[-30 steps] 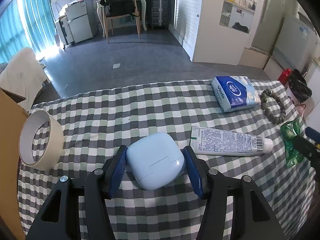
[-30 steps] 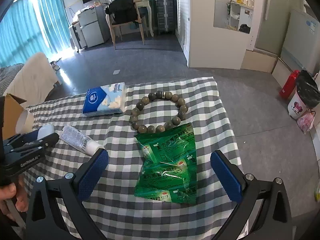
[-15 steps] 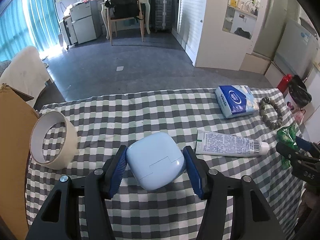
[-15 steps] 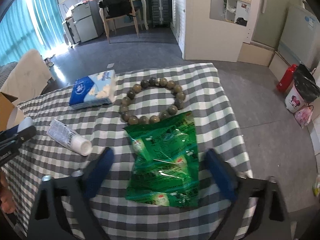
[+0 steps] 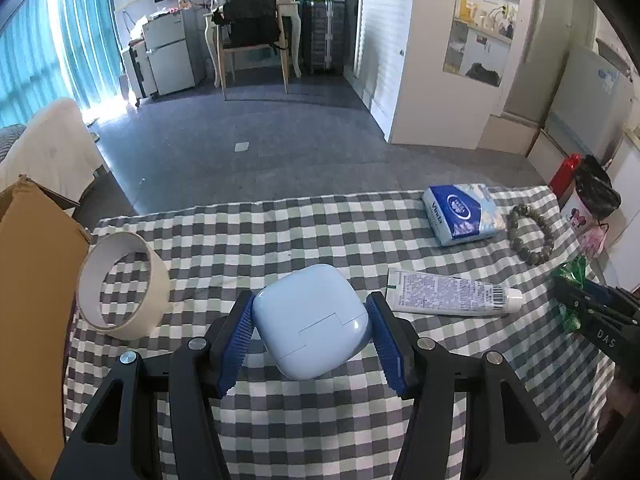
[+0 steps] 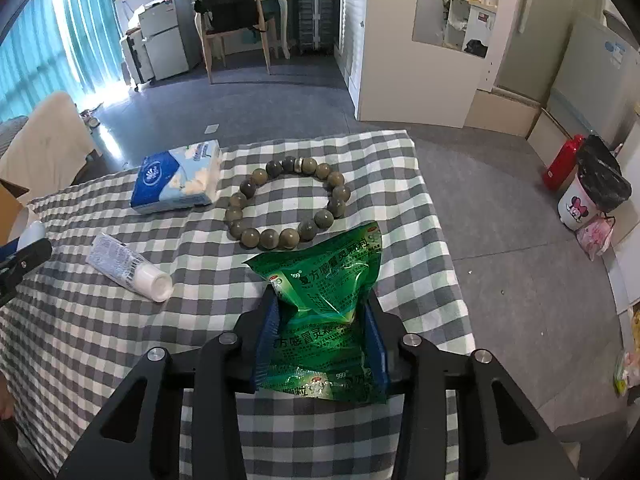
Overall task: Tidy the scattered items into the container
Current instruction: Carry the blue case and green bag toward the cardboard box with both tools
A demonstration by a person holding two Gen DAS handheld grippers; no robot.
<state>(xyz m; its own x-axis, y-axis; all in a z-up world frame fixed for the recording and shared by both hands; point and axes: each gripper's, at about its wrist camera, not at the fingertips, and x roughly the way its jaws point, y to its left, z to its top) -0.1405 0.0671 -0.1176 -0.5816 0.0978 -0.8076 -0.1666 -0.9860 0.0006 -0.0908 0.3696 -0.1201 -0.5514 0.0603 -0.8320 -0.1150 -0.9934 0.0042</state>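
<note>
My left gripper (image 5: 310, 324) is shut on a pale blue rounded case (image 5: 310, 326) and holds it above the checkered tablecloth (image 5: 280, 236). My right gripper (image 6: 322, 326) is shut on a green foil packet (image 6: 328, 288), which buckles between the pads. A white tube (image 5: 452, 294) lies right of the case; it also shows in the right wrist view (image 6: 128, 266). A blue tissue pack (image 6: 176, 178) and a bead bracelet (image 6: 286, 202) lie beyond the packet. A cardboard box (image 5: 32, 280) stands at the far left.
A roll of tape (image 5: 122, 280) lies next to the box. The table's right edge (image 6: 436, 216) drops to the floor, where a red bottle (image 6: 562, 162) and a bin (image 6: 596, 188) stand. A chair (image 5: 252, 40) is at the back.
My right gripper has closed from wide open onto the green packet, crumpling it. My left gripper has lifted the blue case slightly, still gripped.
</note>
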